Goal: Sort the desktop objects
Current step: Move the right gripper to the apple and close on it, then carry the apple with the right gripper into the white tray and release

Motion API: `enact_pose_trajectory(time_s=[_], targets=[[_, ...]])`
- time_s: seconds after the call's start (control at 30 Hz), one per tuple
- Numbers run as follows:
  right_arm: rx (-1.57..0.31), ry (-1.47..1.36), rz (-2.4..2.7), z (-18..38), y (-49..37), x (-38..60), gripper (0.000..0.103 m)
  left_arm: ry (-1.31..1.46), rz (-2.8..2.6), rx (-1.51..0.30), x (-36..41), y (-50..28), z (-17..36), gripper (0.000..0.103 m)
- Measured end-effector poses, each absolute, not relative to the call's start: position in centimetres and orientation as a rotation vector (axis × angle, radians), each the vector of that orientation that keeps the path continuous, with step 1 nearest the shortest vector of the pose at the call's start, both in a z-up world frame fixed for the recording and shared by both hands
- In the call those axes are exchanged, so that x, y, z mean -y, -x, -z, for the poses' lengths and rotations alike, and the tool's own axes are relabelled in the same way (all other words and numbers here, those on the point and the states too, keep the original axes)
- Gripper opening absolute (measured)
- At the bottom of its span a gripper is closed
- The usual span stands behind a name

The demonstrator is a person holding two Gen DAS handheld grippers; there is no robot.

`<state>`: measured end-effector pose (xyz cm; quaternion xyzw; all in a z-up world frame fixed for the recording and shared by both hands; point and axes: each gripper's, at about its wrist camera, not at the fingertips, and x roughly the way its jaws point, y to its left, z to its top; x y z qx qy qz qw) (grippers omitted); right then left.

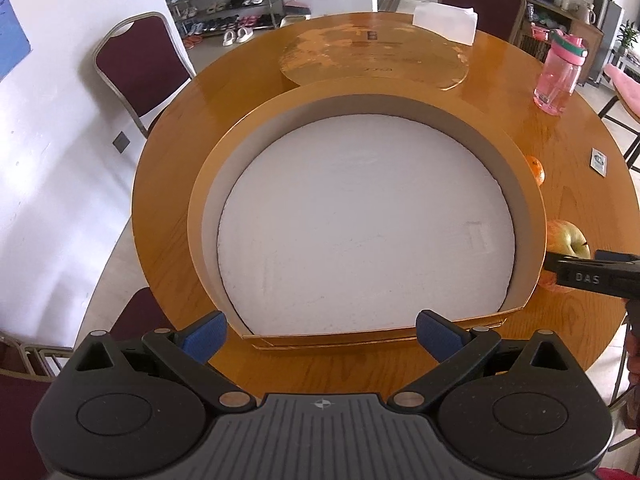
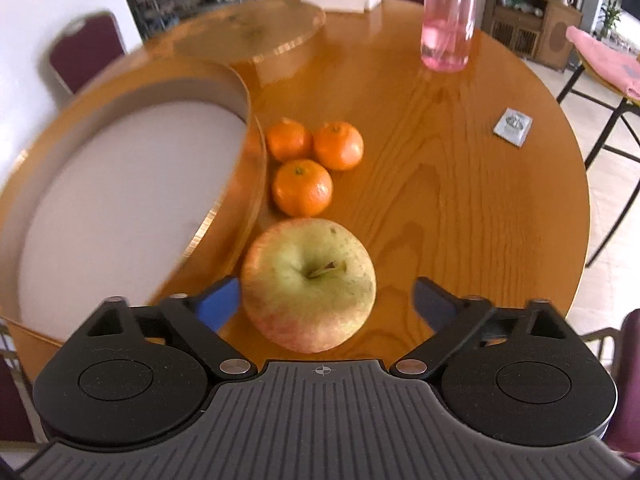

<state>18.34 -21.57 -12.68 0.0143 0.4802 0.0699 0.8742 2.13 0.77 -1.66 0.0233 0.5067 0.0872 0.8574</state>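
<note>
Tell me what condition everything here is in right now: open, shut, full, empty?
Round box: lid off, nothing inside.
Lid: lying flat on the table past the box.
Pink bottle: upright, cap on, partly filled.
Apple: on the table, between the open fingers, not gripped.
Right gripper: open.
Left gripper: open, holding nothing.

The letters "DAS" stand in pale print on the black right hand-held gripper (image 1: pixel 588 278), at three o'clock. Print on the small packet (image 1: pixel 599 160) is too small to read.

Box wall (image 2: pixel 256 184) and tangerines (image 2: pixel 303 188) hem the apple (image 2: pixel 308 284).
</note>
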Motion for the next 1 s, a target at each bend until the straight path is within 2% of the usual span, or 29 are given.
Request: enact_pose_trajectory(time_s=[0.17,0.3,0.4,0.5,0.83,1.0], targets=[[-1.027,-0.019,-0.182,13.7,-19.2,21.1,0.089,-0.049,-0.187,-1.068,-0.4,-2.3,1.7,0.102],[-1.044,-0.019,-0.190,14.3,-19.8,21.0,0.083,-0.040,-0.202,-1.060,-0.4,-2.1,1.7,0.102],[-1.059,-0.018,-0.205,14.3,-20.0,21.3,0.083,-0.030,-0.219,-1.059,-0.4,-1.8,1.6,0.102],[-1.065,-0.019,-0.206,14.3,-20.1,21.3,0.082,-0.025,-0.226,-1.050,-0.3,-1.7,1.5,0.097],[-1.098,-0.103,-0.159,13.9,-19.2,23.6,0.082,0.007,-0.240,-1.057,-0.8,-1.5,2.0,0.100],[-1.054,-0.147,-0.099,11.7,-18.7,25.1,0.082,0.066,-0.251,-1.042,-3.1,-2.4,2.1,0.100]])
